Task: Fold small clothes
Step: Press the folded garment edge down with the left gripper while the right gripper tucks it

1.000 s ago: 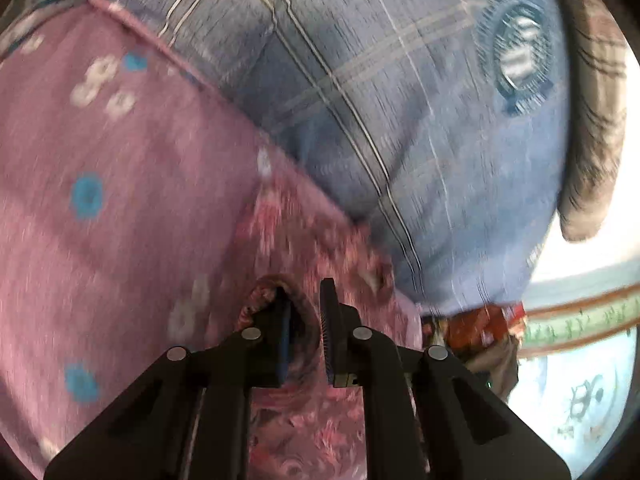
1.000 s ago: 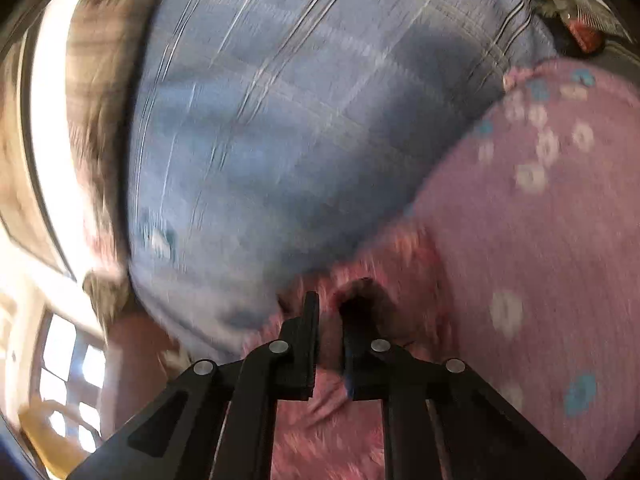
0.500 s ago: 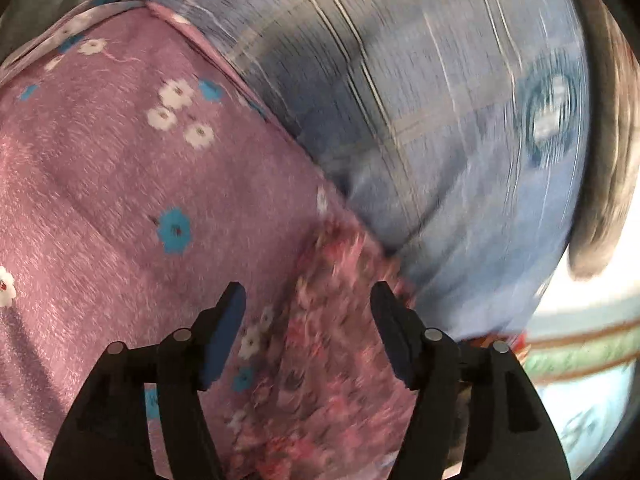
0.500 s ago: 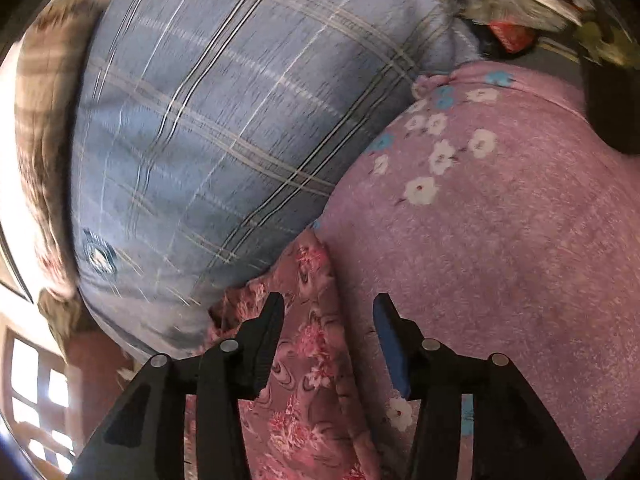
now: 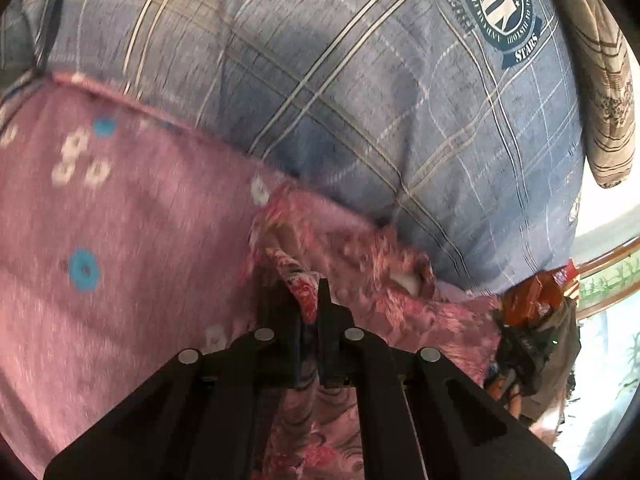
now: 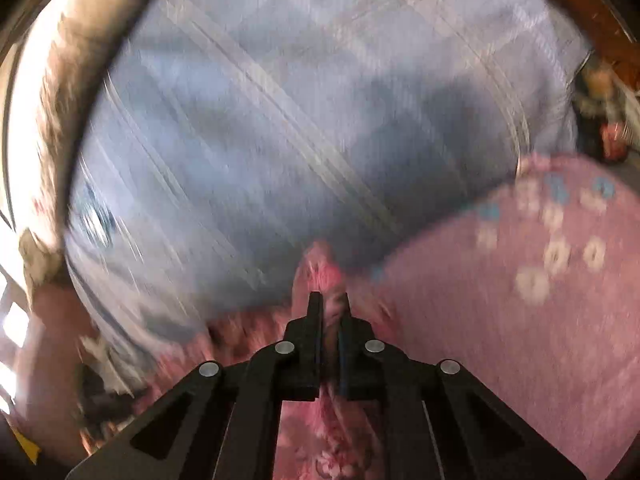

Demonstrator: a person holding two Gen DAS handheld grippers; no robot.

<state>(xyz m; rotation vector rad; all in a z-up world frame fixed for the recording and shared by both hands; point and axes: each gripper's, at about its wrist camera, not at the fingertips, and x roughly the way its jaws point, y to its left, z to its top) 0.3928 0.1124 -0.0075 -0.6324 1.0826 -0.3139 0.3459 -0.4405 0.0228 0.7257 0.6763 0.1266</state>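
My left gripper [image 5: 311,300] has just snapped closed and now pinches a raised fold of the pink floral garment [image 5: 372,264], which lies on the mauve flowered bedsheet [image 5: 120,240] right against the blue plaid pillow [image 5: 360,100]. My right gripper [image 6: 329,312] has just closed as well and clamps another bunched edge of that garment, though its view is blurred. A brown checked pillow [image 5: 604,80] lies beyond the blue one.
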